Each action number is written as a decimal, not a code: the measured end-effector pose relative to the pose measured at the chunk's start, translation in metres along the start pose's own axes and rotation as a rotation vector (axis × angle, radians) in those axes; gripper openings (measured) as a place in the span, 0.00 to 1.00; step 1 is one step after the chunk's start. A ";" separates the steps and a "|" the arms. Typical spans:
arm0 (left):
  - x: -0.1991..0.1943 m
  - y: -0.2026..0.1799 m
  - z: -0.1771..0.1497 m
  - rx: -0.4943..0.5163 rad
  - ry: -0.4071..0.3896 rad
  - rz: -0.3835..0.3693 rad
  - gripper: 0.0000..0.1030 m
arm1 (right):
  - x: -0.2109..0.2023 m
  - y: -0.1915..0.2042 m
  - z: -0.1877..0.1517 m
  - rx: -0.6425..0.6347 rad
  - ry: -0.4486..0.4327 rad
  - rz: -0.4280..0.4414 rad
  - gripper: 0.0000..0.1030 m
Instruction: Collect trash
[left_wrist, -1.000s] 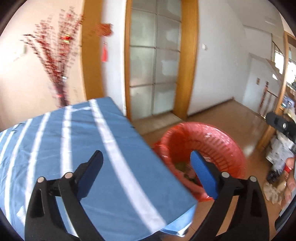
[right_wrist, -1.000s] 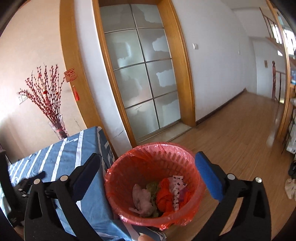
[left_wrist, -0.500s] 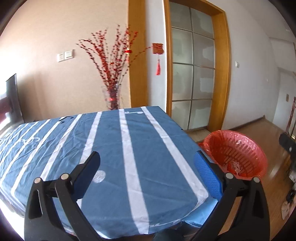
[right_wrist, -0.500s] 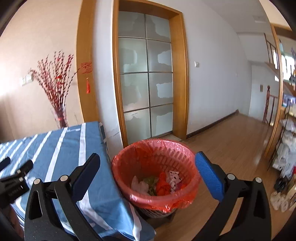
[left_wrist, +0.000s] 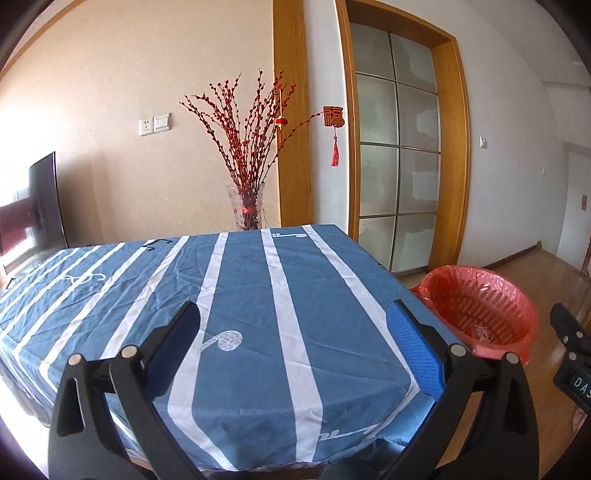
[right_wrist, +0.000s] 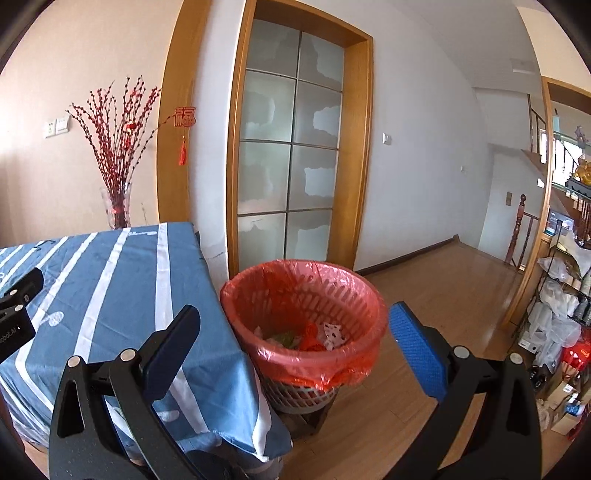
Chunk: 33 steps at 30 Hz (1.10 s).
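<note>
A waste basket (right_wrist: 306, 317) lined with a red plastic bag stands on the floor by the table's right edge. Inside it lies trash (right_wrist: 314, 336): red, green and white patterned scraps. My right gripper (right_wrist: 291, 339) is open and empty, held above and in front of the basket. Over the near part of the blue striped tablecloth (left_wrist: 240, 295) my left gripper (left_wrist: 295, 343) is open with nothing between its fingers. The left wrist view shows the basket (left_wrist: 480, 310) at the right. No loose trash shows on the cloth.
A glass vase of red branches (left_wrist: 249, 210) stands behind the table's far edge. A frosted glass door (right_wrist: 291, 147) lies behind the basket. Cluttered shelves (right_wrist: 561, 295) line the right side. A dark screen (left_wrist: 44, 203) stands at the far left.
Both grippers have pulled back and risen away from the basket. The left one swung left from the basket toward the table, which now fills its view. Both stayed open.
</note>
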<state>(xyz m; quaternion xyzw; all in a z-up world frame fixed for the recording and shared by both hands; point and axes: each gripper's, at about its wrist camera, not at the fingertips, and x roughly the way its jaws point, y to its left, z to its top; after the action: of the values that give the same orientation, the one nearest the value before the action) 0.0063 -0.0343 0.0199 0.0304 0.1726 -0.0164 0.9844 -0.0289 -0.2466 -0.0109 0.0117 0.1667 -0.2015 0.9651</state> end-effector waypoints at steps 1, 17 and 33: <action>-0.001 0.000 -0.002 0.004 -0.002 0.001 0.96 | 0.000 -0.001 -0.001 0.008 0.007 -0.003 0.98; -0.004 -0.001 -0.018 0.001 0.029 0.011 0.96 | -0.005 -0.001 -0.019 0.018 0.049 -0.018 0.98; -0.004 0.004 -0.030 -0.016 0.060 0.012 0.96 | -0.008 0.000 -0.030 0.015 0.073 -0.022 0.98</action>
<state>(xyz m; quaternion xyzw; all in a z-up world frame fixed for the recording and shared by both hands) -0.0077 -0.0286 -0.0061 0.0239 0.2020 -0.0084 0.9791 -0.0455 -0.2407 -0.0363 0.0247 0.2003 -0.2127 0.9560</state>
